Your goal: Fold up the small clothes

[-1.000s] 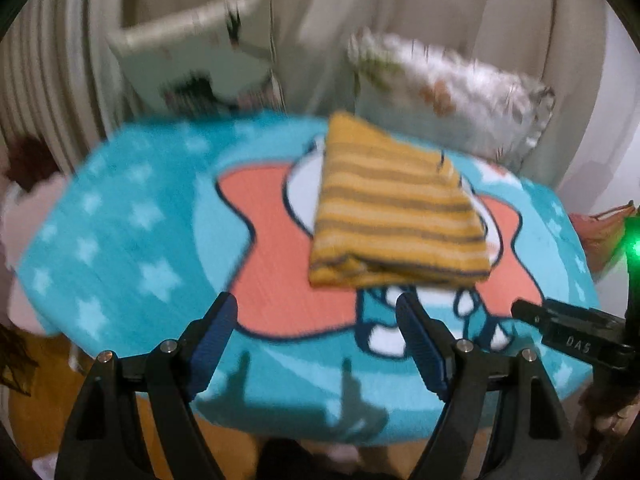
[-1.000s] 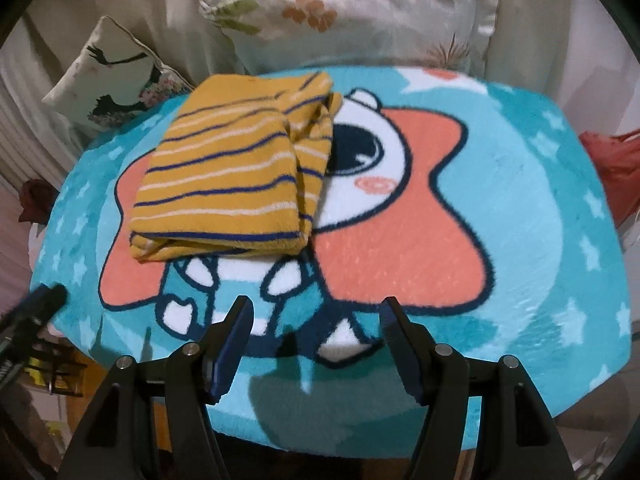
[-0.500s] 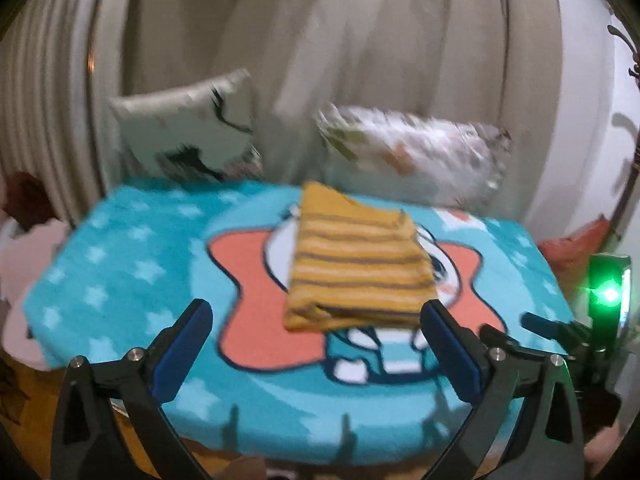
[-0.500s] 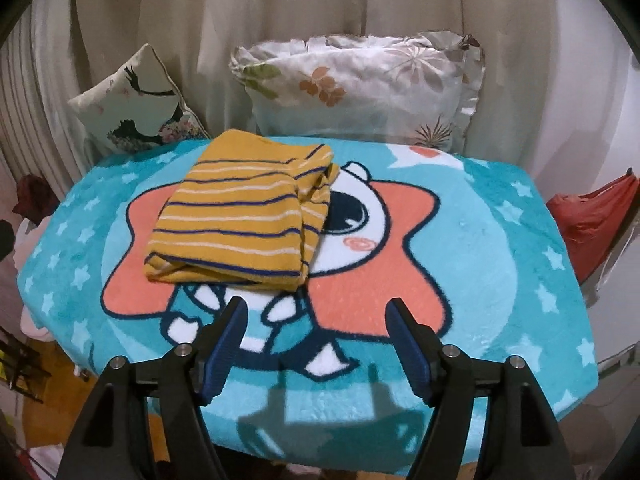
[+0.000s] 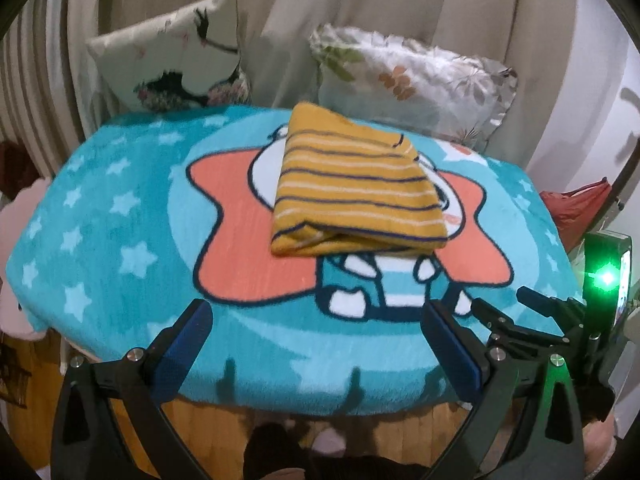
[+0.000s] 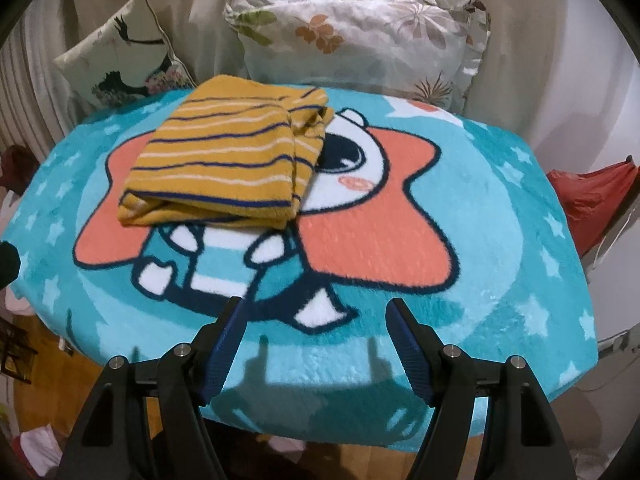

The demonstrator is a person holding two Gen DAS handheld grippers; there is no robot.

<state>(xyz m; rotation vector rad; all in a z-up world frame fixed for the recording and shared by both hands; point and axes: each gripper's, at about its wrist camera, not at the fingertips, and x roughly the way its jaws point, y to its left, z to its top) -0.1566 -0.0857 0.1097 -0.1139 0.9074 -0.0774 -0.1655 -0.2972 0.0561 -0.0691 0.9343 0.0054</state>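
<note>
the mustard-yellow knit garment with navy and white stripes (image 5: 356, 188) looked done folding, a neat rectangle with doubled edges. it sat on the fluffy teal cartoon blanket (image 5: 120, 216), ahead of the left gripper (image 5: 316, 344), whose jaws had just been opening with nothing between them. it was ahead-left of the right gripper (image 6: 316, 344), spread and empty. next i'd guess tidying or a new piece.
</note>
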